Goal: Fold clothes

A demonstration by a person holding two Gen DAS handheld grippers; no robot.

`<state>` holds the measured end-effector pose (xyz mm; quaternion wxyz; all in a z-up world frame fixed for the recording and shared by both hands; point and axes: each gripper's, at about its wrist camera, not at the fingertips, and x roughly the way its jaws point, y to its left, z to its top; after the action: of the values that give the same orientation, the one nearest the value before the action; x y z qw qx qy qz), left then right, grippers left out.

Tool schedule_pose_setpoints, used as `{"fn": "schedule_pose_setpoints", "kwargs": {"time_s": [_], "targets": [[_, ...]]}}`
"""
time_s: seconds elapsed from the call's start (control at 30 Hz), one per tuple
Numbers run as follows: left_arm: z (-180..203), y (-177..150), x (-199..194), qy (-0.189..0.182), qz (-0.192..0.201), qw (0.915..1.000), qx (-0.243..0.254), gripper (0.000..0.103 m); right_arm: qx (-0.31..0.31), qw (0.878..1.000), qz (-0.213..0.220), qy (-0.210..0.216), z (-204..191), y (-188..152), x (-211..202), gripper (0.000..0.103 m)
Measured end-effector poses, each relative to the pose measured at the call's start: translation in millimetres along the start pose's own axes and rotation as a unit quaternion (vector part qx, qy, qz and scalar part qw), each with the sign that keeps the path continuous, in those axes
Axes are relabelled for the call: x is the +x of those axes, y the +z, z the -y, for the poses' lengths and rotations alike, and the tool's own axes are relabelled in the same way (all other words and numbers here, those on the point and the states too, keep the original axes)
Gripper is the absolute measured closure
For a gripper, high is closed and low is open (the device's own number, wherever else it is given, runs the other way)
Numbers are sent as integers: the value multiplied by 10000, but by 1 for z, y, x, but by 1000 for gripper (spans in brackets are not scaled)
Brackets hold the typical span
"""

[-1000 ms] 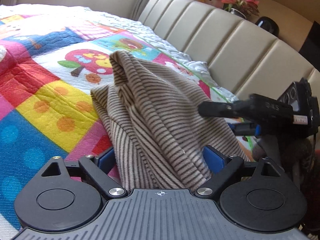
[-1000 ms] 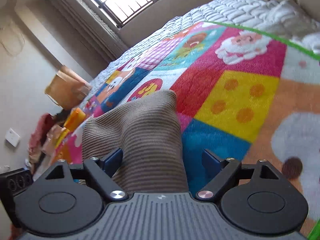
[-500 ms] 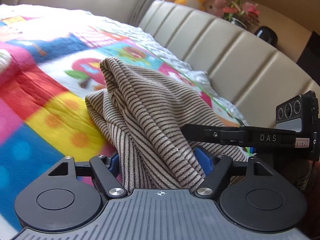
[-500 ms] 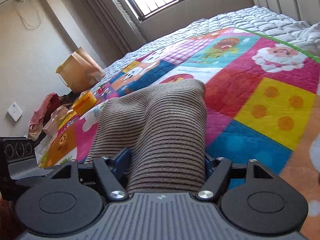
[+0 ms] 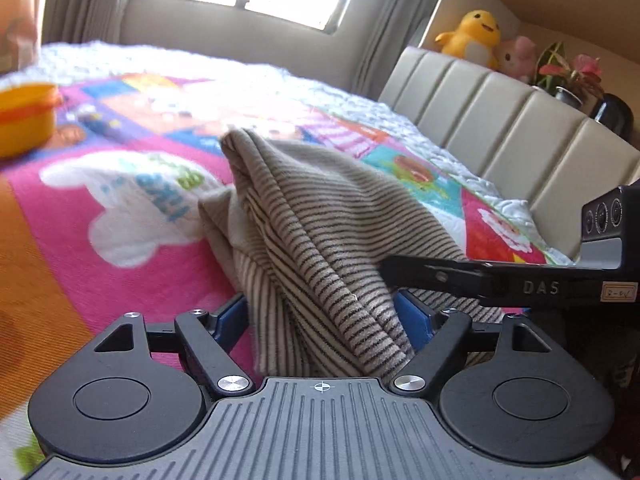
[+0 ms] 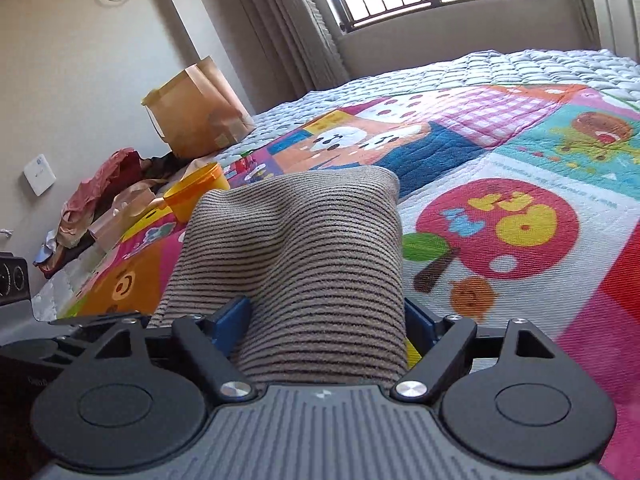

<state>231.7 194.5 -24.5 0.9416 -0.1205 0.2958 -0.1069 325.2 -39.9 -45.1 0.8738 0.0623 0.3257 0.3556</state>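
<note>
A beige garment with thin dark stripes [image 5: 320, 216] rises bunched from the colourful quilt [image 5: 120, 248] into my left gripper [image 5: 322, 312]. The blue pads still touch its sides while the jaws are opening. In the right wrist view the same garment [image 6: 304, 232] fills the gap of my right gripper [image 6: 326, 316], whose jaws are also opening with the pads against the cloth. The right gripper's black finger [image 5: 480, 276] reaches in from the right, beside the left one, at the garment's near edge. The cloth's near end is hidden under both gripper bodies.
A yellow tub [image 5: 24, 120] sits on the quilt at far left, also as the yellow tub [image 6: 196, 196]. A padded headboard [image 5: 500, 128] runs along the right, with plush toys [image 5: 476, 36] above. A brown paper bag [image 6: 196, 112] and piled clothes [image 6: 100, 196] lie by the wall.
Both grippers have swung across the bed with the striped garment between their pads; the window and yellow tub have come into view. The right wrist view has rolled level.
</note>
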Motion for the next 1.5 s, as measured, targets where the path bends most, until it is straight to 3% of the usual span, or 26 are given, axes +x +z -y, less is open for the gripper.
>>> {"fn": "schedule_pose_setpoints", "kwargs": {"time_s": [0.1, 0.23, 0.3, 0.37, 0.43, 0.5, 0.63, 0.7, 0.83, 0.93, 1.03, 1.1, 1.13, 1.2, 1.27, 1.33, 1.43, 1.5], "targets": [[9, 13, -31, 89, 555, 9979, 336, 20, -527, 9980, 166, -306, -7, -5, -31, 17], [22, 60, -41, -543, 1098, 9914, 455, 20, -1146, 9905, 679, -327, -38, -4, -57, 20], [20, 74, -13, -658, 833, 9935, 411, 19, -1239, 9898, 702, -42, -55, -4, -58, 22], [12, 84, 21, -616, 384, 9971, 246, 20, -1185, 9925, 259, 177, -67, -13, -40, 22], [-3, 83, 60, -338, -149, 9993, 4, 30, -1393, 9902, -94, 29, -74, -35, -19, 21], [-19, 68, 81, -210, -347, 9991, -113, 35, -1786, 9839, -34, -48, -83, -49, -18, 20], [-31, 65, 75, -313, -201, 9989, -276, 34, -1540, 9873, 260, 278, -76, -36, -49, 20], [-32, 65, 81, -254, -215, 9991, -259, 34, -1304, 9905, 423, 141, -66, -31, -61, 20], [-32, 68, 94, -174, -229, 9988, -394, 34, -734, 9966, -319, -179, -36, -37, -37, 20], [-18, 66, 83, 115, -95, 9998, -167, 34, -1175, 9911, -460, -416, -38, -50, -22, 7], [-2, 60, 58, 447, 146, 9989, -3, 34, -1183, 9912, -394, -450, -46, -53, -36, 6], [12, 49, 27, 692, 425, 9967, 19, 22, -936, 9948, -285, -296, -42, -58, -54, 0], [18, 41, 6, 665, 577, 9961, -93, 11, -855, 9957, -220, -281, -40, -61, -63, 0], [29, 22, -27, 586, 721, 9951, -334, 7, -750, 9962, -143, -409, -33, -68, -79, 0], [43, -1, -55, 670, 708, 9937, -558, 3, -598, 9965, -89, -584, -25, -72, -93, 0], [60, -25, -72, 1058, 688, 9895, -700, 0, -512, 9959, 12, -748, -16, -72, -106, 0], [88, -56, -78, 1590, 438, 9845, -589, 0, -710, 9922, 184, -1009, -10, -73, -121, 0], [101, -69, -73, 1724, 186, 9834, -545, 0, -919, 9891, 189, -1133, -7, -73, -127, 0]]}}
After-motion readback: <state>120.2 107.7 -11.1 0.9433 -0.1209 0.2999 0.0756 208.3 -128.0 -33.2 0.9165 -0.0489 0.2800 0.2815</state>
